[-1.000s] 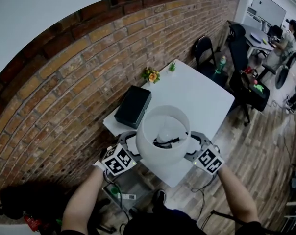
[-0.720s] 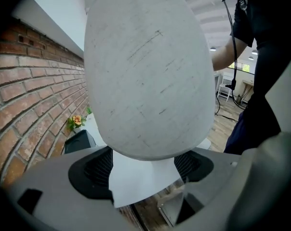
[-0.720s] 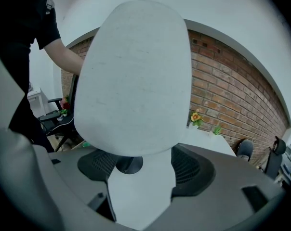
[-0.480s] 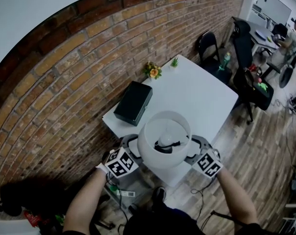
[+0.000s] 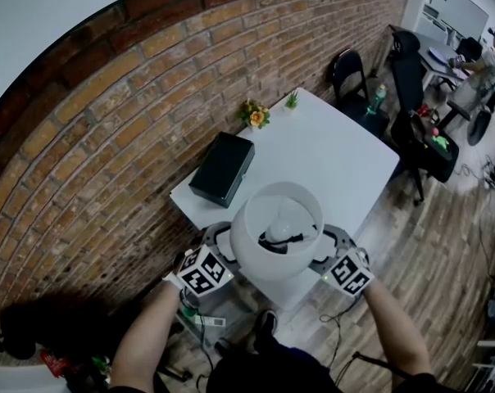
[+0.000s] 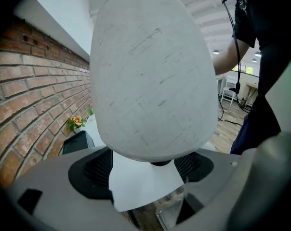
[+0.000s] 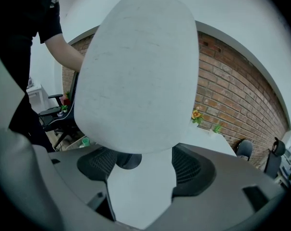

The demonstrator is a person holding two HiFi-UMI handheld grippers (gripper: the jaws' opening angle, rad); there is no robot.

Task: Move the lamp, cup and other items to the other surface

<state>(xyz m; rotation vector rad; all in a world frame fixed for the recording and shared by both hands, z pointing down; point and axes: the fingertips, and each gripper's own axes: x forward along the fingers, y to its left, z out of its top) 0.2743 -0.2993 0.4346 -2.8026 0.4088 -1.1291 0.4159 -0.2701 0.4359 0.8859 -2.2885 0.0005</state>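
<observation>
Right now the lamp (image 5: pixel 277 229) is up in the air, held from both sides, just over the near edge of the white surface (image 5: pixel 329 158). Its big white shade fills most of each gripper view.

The left gripper (image 6: pixel 148 177) has its jaws spread wide under the shade, and the thin dark stem sits in the gap between them. The right gripper (image 7: pixel 143 177) is the same — jaws wide apart, tucked under the shade, not squeezing anything. So the lamp seems to be resting on the two grippers, not pinched by them.

That is why it could go wrong. If one gripper dips lower than the other, the lamp could tip and slide off. If the two grippers move apart, it could drop straight down between them.

The shade is wide and hides what is right under it, so the lamp could be put down too close to the edge and fall to the floor.

A black box (image 5: pixel 222 169) lies on the surface near the lamp, by the brick wall. The lamp could bump it if it swings that way. The little flowers (image 5: pixel 252 115) are farther back, well apart.
</observation>
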